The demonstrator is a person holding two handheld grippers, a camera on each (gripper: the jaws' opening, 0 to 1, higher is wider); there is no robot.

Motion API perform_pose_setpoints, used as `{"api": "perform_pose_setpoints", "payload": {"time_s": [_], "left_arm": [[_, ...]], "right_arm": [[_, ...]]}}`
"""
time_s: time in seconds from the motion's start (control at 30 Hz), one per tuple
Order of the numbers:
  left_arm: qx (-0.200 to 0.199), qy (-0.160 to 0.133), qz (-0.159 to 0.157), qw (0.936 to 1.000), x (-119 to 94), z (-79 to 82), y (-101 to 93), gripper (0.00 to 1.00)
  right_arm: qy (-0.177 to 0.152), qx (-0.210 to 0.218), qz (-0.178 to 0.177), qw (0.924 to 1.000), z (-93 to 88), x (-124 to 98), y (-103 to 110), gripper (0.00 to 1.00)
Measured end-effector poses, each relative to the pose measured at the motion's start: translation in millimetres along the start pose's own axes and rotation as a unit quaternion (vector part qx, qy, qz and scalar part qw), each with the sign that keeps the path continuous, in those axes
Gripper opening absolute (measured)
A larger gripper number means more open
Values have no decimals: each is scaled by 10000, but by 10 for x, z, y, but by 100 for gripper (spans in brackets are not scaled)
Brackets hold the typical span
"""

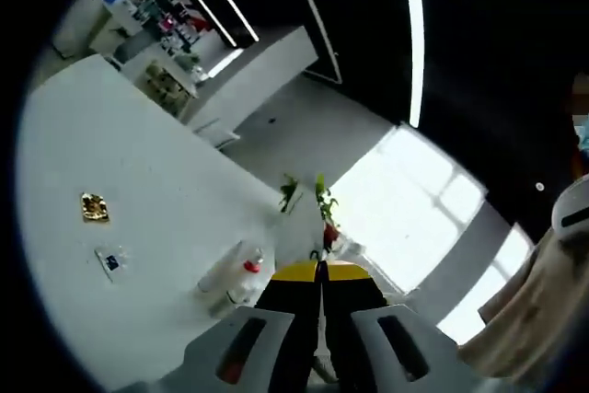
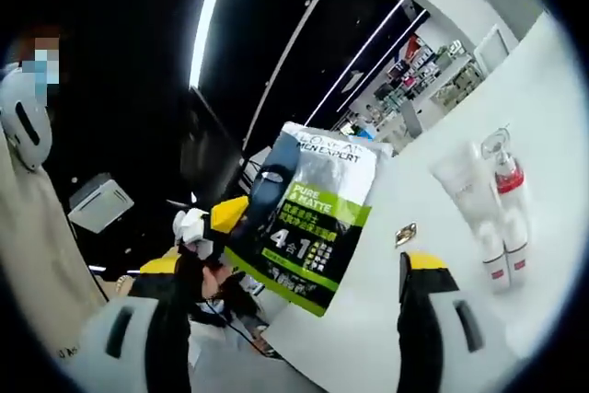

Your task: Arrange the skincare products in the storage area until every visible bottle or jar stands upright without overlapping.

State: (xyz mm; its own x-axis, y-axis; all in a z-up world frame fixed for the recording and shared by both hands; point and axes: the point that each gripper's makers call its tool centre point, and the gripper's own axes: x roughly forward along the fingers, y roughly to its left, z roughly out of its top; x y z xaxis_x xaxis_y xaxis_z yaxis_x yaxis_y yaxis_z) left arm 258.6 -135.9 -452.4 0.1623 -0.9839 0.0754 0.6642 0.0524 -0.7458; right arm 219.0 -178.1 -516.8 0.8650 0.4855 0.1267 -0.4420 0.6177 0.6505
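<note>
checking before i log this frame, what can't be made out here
- Left gripper view: the clear bottles on the white table are partly hidden behind the shut left tool; the gold item is too small to identify.
- Right gripper view: whether the open right tool touches the grey-and-green pack is unclear; its small print is unreadable.
- Right gripper view: the red-banded bottles are blurred, labels illegible.

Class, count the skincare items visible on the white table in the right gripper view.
2: a white tube and a red-collared spray bottle, side by side at the right. Others may sit behind the carton.
</note>
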Motion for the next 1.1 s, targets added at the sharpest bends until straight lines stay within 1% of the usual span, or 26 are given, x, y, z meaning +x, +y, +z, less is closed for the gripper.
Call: {"api": "perform_pose_setpoints", "payload": {"time_s": [0.03, 0.1, 0.17, 0.2, 0.23, 0.27, 0.3, 0.33, 0.37, 0.4, 0.43, 0.47, 0.5, 0.57, 0.6, 0.63, 0.67, 0.7, 0.73, 0.77, 0.87, 0.9, 0.97, 1.0, 1.07, 1.1], "left_arm": [[-6, 1, -143, 9999, 11, 0, -79, 0], [-89, -43, -301, 9995, 23, 11, -175, 0], [-234, -122, -605, 9978, 38, 26, -326, 0], [-204, -115, -693, 9973, 49, 17, -386, 0], [-215, -105, -814, 9964, 55, 11, -443, 0], [-232, -132, -918, 9954, 69, 14, -509, 0], [-240, -144, -971, 9949, 76, 16, -541, 0], [-314, -136, -1166, 9926, 81, 14, -622, 0], [-313, -154, -1215, 9920, 84, 20, -645, 0], [-326, -171, -1272, 9912, 87, 25, -669, 0], [-371, -169, -1365, 9898, 86, 26, -705, 0], [-393, -208, -1413, 9890, 90, 38, -726, 0], [-410, -223, -1461, 9882, 91, 44, -746, 0], [-435, -228, -1497, 9875, 94, 44, -754, 0], [-441, -225, -1493, 9876, 96, 41, -750, 0], [-460, -220, -1501, 9874, 95, 35, -742, 0], [-467, -239, -1490, 9874, 94, 36, -731, 0], [-587, -355, -1557, 9854, 77, 75, -738, 0], [-562, -331, -1528, 9861, 70, 64, -716, 0], [-567, -425, -1534, 9856, 60, 93, -713, 0], [-650, -532, -1497, 9852, 18, 126, -667, 0], [-643, -534, -1446, 9860, 11, 124, -641, 0], [-651, -484, -1344, 9876, -5, 90, -588, 0], [-677, -509, -1294, 9880, -15, 86, -560, 0], [-699, -539, -1257, 9881, -29, 83, -534, 0], [-725, -599, -1211, 9882, -35, 100, -513, 0]], "right_arm": [[-95, 115, 35, 9999, 30, 1, 7, 96], [-302, 356, 124, 9988, 99, -4, 11, 96], [-443, 477, 133, 9978, 149, -6, -11, 96], [-428, 463, 220, 9978, 155, 2, 16, 96], [-515, 562, 357, 9965, 191, 12, 66, 96], [-681, 837, 579, 9925, 258, 21, 142, 96], [-779, 977, 717, 9896, 300, 21, 187, 95], [-965, 1137, 877, 9849, 376, 17, 239, 94], [-1046, 1179, 930, 9831, 409, 13, 253, 91], [-1155, 1204, 1006, 9808, 457, 3, 277, 87], [-1155, 1214, 1025, 9805, 461, 0, 284, 82], [-1149, 1218, 1099, 9797, 470, -7, 308, 76], [-1141, 1226, 1161, 9790, 477, -10, 329, 68], [-1094, 1282, 1357, 9763, 489, -25, 396, 55], [-1090, 1322, 1441, 9746, 499, -35, 424, 46], [-1105, 1359, 1531, 9726, 518, -44, 455, 40], [-1113, 1369, 1570, 9717, 530, -48, 471, 36], [-1101, 1367, 1500, 9730, 536, -45, 450, 34], [-1111, 1357, 1527, 9726, 549, -52, 458, 31], [-1126, 1370, 1525, 9723, 568, -59, 462, 29], [-1248, 1336, 1526, 9712, 630, -106, 435, 12], [-1290, 1379, 1540, 9699, 654, -116, 435, 10], [-1300, 1297, 1486, 9717, 692, -125, 426, 5], [-1302, 1282, 1498, 9717, 706, -129, 434, 4], [-1339, 1329, 1622, 9686, 764, -137, 485, 2], [-1302, 1261, 1617, 9701, 779, -125, 501, 1]]}}
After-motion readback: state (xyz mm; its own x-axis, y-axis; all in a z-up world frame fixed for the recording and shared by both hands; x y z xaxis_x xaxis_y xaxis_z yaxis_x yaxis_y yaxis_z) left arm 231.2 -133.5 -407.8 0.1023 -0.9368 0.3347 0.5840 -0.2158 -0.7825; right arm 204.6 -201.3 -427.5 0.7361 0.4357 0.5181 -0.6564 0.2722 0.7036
